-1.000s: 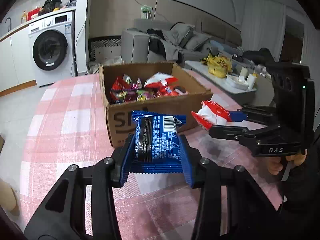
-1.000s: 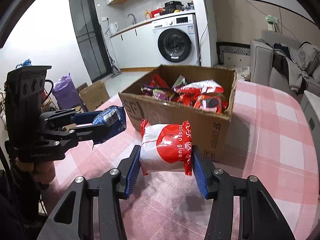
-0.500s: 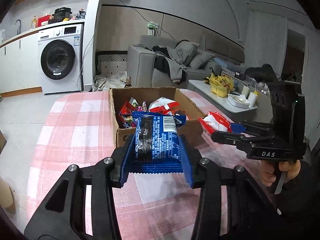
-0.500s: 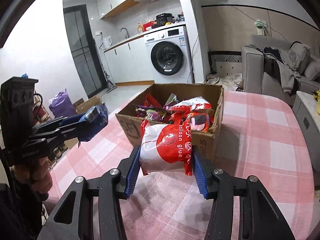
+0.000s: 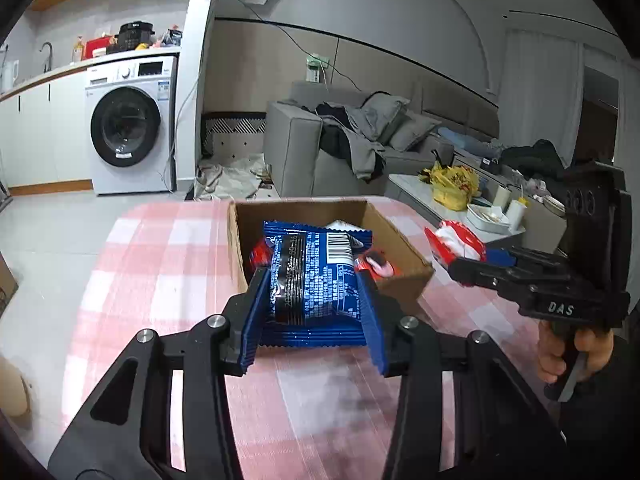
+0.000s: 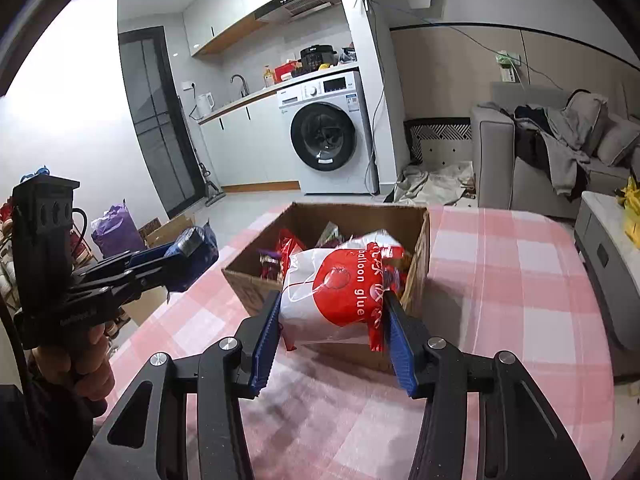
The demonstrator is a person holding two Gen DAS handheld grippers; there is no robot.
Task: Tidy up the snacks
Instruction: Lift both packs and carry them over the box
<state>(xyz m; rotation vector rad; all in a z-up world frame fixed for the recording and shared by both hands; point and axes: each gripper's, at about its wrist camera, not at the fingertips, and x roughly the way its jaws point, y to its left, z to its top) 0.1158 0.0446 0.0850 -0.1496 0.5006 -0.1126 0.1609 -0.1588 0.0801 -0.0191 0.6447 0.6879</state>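
Snacks, two packets, each held in the air above the desk [image 5: 168, 264], just short of the box. Blue packet [image 5: 316, 280]: barcode side facing the camera, pinched on both edges by the blue-padded jaws of the left gripper [image 5: 314, 320]; seen side-on in the right wrist view [image 6: 192, 248]. Red-and-white packet [image 6: 340, 296]: printed "balloon glue", puffed, pinched between the jaws of the right gripper [image 6: 332, 340]; its end showed past the gripper tip in the left wrist view [image 5: 456, 240]. Left hand [image 6: 76, 360] and right hand [image 5: 576, 348]: each wrapped around its gripper's black handle, dark sleeves at the wrists.

Desk: covered in a pink-and-white checked cloth, bare between the grippers and the box.

Cardboard box [image 6: 420, 264]: open-topped, standing on the desk just beyond both packets, holding a loose heap of mostly red wrapped snacks [image 6: 288, 252].

Beyond the desk: white washing machine [image 5: 128, 128] under a kitchen counter, grey sofa [image 5: 360, 148] strewn with clothes, low table with a yellow bag [image 5: 452, 184], dark door on the far left of the right wrist view.
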